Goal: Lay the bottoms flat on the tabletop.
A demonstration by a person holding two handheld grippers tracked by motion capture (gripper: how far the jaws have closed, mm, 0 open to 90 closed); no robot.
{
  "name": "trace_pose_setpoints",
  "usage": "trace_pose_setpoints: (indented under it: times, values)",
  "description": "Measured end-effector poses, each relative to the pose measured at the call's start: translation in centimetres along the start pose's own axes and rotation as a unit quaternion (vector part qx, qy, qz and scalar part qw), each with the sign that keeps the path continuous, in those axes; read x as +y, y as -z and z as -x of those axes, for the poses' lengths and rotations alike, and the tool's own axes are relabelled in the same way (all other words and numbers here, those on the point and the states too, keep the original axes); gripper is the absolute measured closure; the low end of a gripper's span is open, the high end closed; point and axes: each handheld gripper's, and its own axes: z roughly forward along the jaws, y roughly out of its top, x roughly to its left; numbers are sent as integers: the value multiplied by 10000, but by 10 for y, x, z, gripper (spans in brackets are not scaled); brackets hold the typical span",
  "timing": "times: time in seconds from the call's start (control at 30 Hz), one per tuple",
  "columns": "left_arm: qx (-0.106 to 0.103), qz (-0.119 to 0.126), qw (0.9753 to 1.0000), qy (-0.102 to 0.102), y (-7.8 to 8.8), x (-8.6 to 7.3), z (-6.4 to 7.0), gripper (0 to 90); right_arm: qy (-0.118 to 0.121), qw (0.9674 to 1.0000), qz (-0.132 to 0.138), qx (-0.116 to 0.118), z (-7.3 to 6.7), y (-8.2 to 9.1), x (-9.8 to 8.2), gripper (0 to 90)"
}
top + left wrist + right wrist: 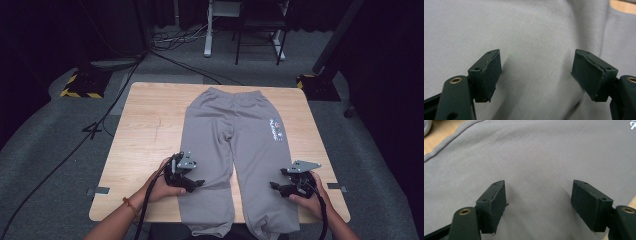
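A pair of grey sweatpants lies flat on the wooden table, waistband at the far side and both cuffs hanging over the near edge. A small printed logo marks the right leg. My left gripper sits at the outer edge of the left leg, pointing inward over the cloth. In the left gripper view its jaws stand apart above grey fabric, gripping nothing. My right gripper is at the outer edge of the right leg. It is open over the fabric.
Bare wood lies left of the pants and in a narrow strip on the right. On the carpet beyond stand a yellow-and-black striped base at left, another stand base at right, cables, and white desk legs.
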Motion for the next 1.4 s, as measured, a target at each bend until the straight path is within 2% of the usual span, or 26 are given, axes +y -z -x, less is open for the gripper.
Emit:
trace_pose_setpoints:
  times: [0.2, 0.3, 0.4, 0.47, 0.57, 0.63, 0.7, 0.77, 0.83, 0.87, 0.93, 1.0, 1.17, 1.27, 1.37, 1.4]
  values:
    - [9, 5, 10000, -15, 13, -14, 14, 245, 88, 9999, -15, 77, -9, 12, -12, 284]
    - [-103, -9, 9999, -105, 18, -19, 19, 244, 148, 9998, -51, 142, -13, 18, -18, 283]
    - [-151, -133, 9998, -92, 23, -20, 25, 245, 228, 9995, -107, 195, -16, 24, -22, 280]
    - [-112, -150, 9998, -41, 23, -19, 27, 247, 283, 9994, -134, 140, -18, 25, -22, 274]
    - [-256, 26, 9997, 29, 20, -9, 31, 231, 287, 9996, -39, 49, -15, 24, -16, 281]
    - [-290, 79, 9994, -179, 15, 3, 40, 229, 258, 9995, 17, 173, -15, 22, -8, 276]
    - [-379, 61, 9983, -436, 7, 18, 52, 230, 425, 9990, -2, 153, -21, 17, 2, 274]
    - [-416, -15, 9969, -665, -1, 27, 61, 236, 542, 9980, -13, 312, -28, 12, 9, 272]
    - [-463, -228, 9951, -849, -10, 31, 68, 283, 691, 9969, -98, 357, -35, 7, 13, 273]
    - [-473, -439, 9938, -902, -16, 31, 71, 290, 752, 9963, -136, 393, -39, 4, 13, 279]
    - [-558, -392, 9937, -891, -19, 30, 72, 301, 818, 9954, -197, 451, -45, 0, 12, 282]
    - [-673, -449, 9934, -808, -18, 29, 74, 305, 824, 9952, -247, 473, -48, 0, 11, 280]
    - [-805, -326, 9920, -917, -16, 23, 82, 304, 790, 9946, -277, 606, -52, 3, 5, 273]
    - [-954, -340, 9887, -1105, -13, 19, 89, 305, 1018, 9914, -324, 757, -55, 7, 2, 272]
    - [-1098, -390, 9848, -1286, -8, 16, 97, 304, 1092, 9905, -316, 778, -57, 9, 0, 272]
    - [-1099, -450, 9816, -1494, -6, 14, 99, 303, 1092, 9902, -314, 809, -57, 9, 0, 272]
